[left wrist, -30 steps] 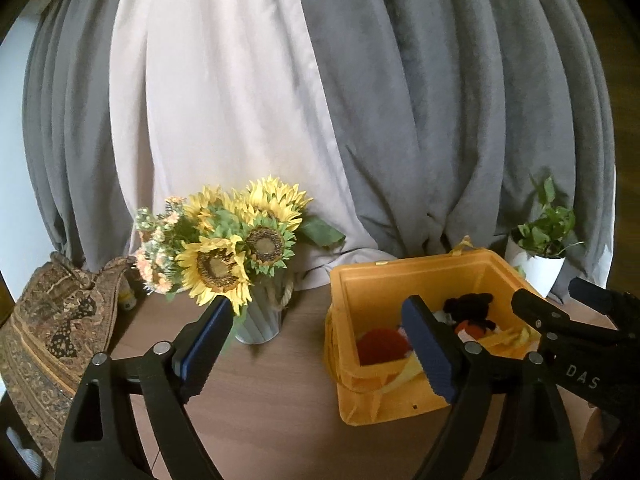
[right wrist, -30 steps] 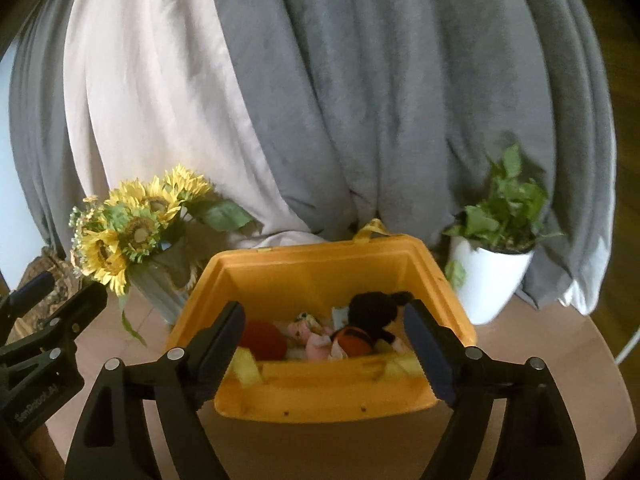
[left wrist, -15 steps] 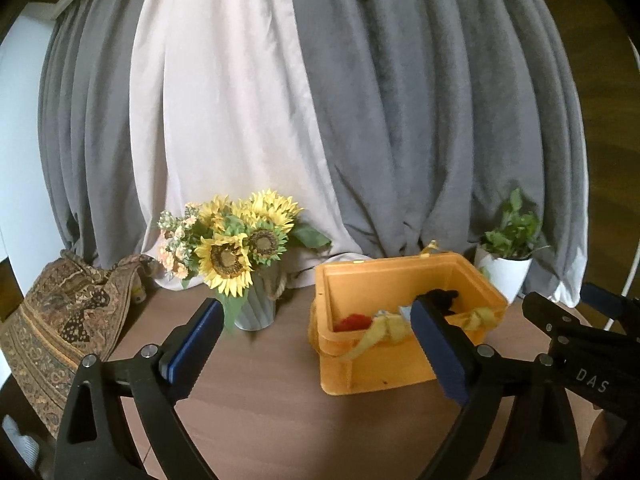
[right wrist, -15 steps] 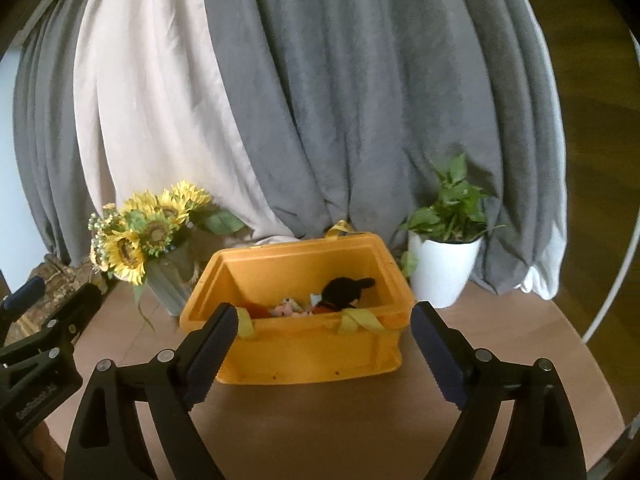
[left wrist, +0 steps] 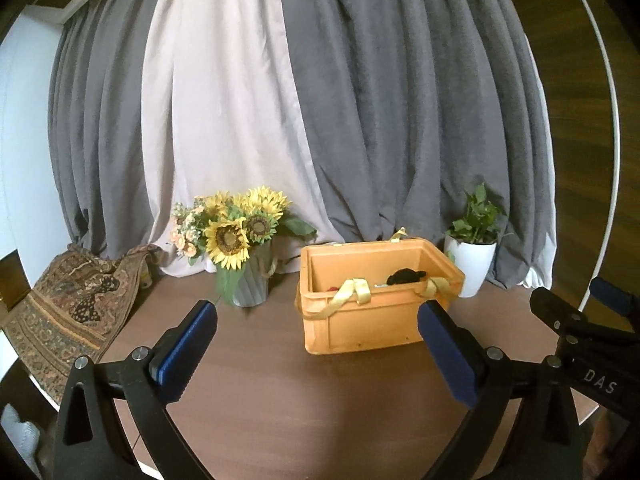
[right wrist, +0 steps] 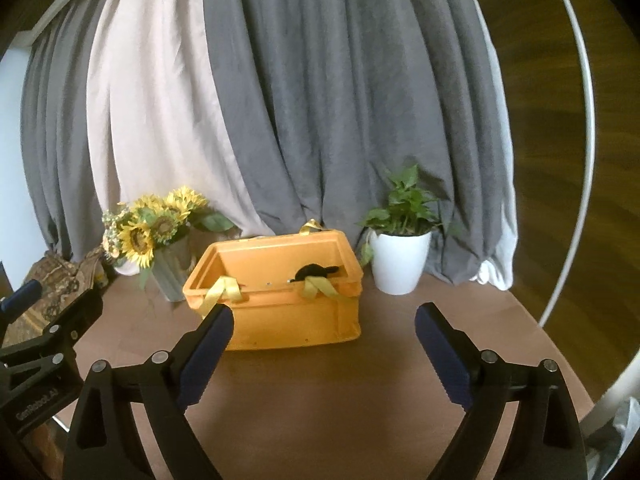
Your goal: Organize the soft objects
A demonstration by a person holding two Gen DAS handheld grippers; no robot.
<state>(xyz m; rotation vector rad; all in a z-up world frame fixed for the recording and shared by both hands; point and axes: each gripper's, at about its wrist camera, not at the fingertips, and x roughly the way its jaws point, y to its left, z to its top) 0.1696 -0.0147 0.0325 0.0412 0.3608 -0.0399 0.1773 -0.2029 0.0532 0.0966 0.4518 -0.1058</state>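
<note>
On the table (left wrist: pixel 280 380), soft toys (partly hidden) fill the orange crate (left wrist: pixel 372 324).

matt plastic crate (left wrist: pixel 360 328); matt wood table (left wrist: pixel 280 400); cloth curtains (left wrist: pixel 380 120).

The crate (left wrist: pixel 372 328) stands on the table (left wrist: pixel 256 392), with a plush toy (left wrist: pixel 405 277) inside it near its right end. Left of the crate stands the sunflower vase (left wrist: pixel 249 285); farther left of the crate a patterned cloth (left wrist: pixel 76 304) hangs over the table edge. Right of the crate and slightly behind it stands the potted plant (left wrist: pixel 474 258). Behind the crate hang the curtains (left wrist: pixel 360 100).
</note>
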